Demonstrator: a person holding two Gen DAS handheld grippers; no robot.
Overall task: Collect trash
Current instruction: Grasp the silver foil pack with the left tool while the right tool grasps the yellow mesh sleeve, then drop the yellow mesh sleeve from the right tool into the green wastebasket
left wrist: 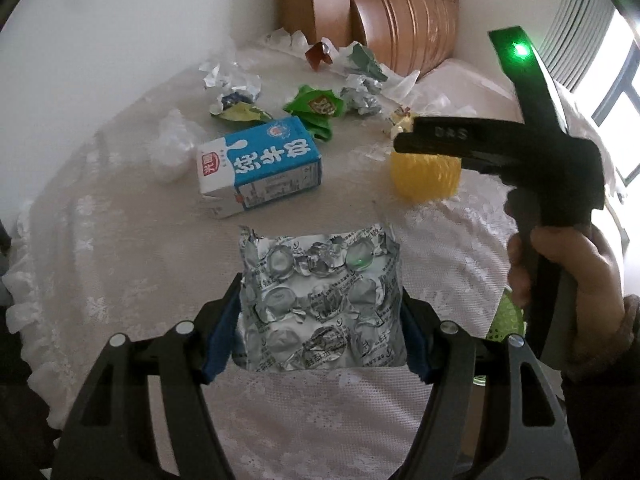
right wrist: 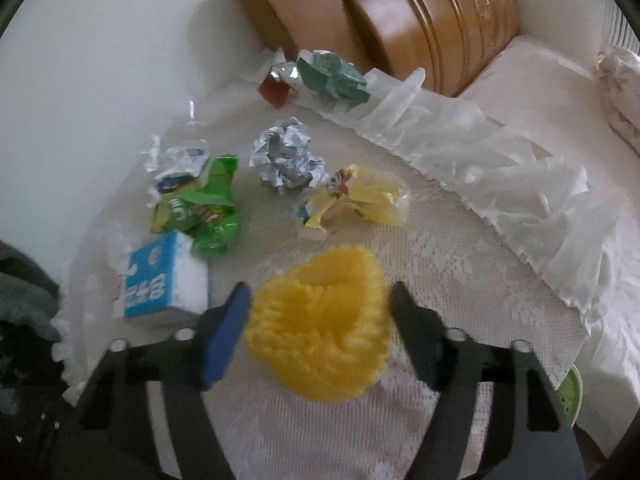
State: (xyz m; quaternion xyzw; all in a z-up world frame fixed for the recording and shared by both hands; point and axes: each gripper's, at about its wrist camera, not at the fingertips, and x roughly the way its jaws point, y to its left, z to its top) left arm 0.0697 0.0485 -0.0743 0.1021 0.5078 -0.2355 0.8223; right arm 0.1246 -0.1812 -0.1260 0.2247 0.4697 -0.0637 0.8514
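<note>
My left gripper (left wrist: 320,332) is shut on a crumpled silver pill blister pack (left wrist: 322,300), held between its blue pads above the lace tablecloth. My right gripper (right wrist: 320,320) is open, its fingers on either side of a yellow foam fruit net (right wrist: 320,324) without touching it; the net also shows in the left wrist view (left wrist: 424,176), under the right gripper (left wrist: 440,136). A blue and white milk carton (left wrist: 260,168) lies on its side on the cloth, and shows in the right wrist view (right wrist: 160,280).
Green snack wrappers (right wrist: 204,208), a crumpled silver wrapper (right wrist: 286,160), a yellow wrapper (right wrist: 352,200) and other crumpled trash (left wrist: 232,80) lie further back on the table (left wrist: 120,260). Brown wooden furniture (right wrist: 400,20) stands behind. A green basket (right wrist: 570,396) peeks out at the right.
</note>
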